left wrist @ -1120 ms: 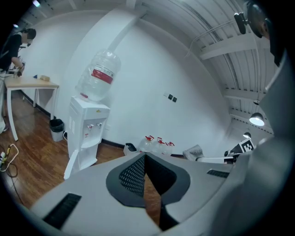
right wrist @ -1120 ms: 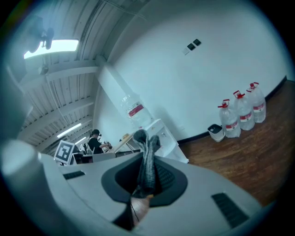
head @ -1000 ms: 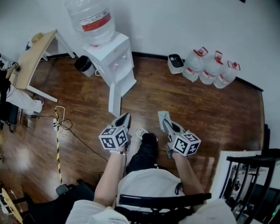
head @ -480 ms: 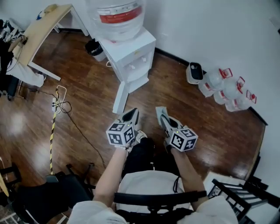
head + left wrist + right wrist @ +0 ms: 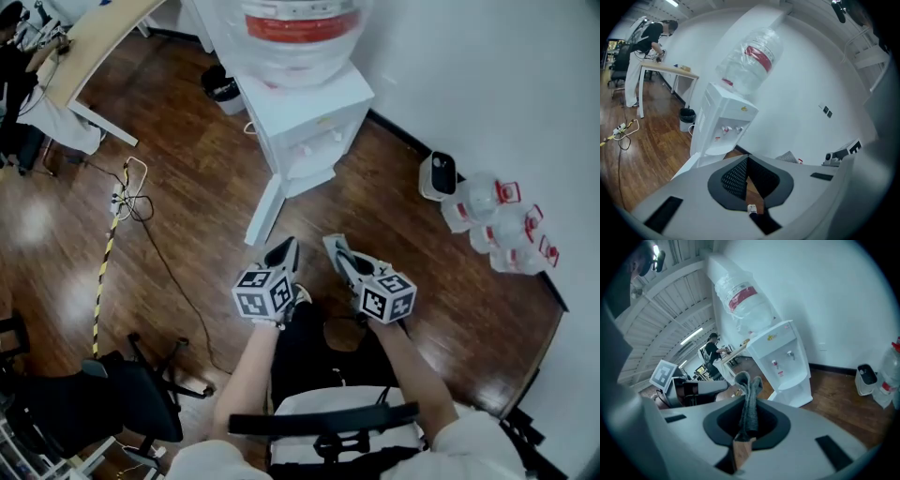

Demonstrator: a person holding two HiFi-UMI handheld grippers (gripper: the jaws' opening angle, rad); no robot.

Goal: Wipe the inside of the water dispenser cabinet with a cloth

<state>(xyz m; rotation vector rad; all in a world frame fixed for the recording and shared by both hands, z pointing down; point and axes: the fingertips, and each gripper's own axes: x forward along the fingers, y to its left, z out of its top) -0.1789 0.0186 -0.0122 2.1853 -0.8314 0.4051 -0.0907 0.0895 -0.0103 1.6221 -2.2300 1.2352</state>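
Approach stage; wiping not yet begun. Right gripper (image 5: 336, 249) clamped on grey cloth (image 5: 749, 397), folds standing up past the jaws; left gripper (image 5: 288, 247) closed on nothing. Both well short of dispenser (image 5: 307, 127), ahead against the wall, with door (image 5: 264, 214) swung open at its base. Next, probably: close in, drop low, carry cloth into the cabinet, interior unseen from here

White water dispenser (image 5: 309, 117); red-banded clear bottle (image 5: 300, 23); grey cloth (image 5: 750, 404); brown wood floor (image 5: 187, 169).
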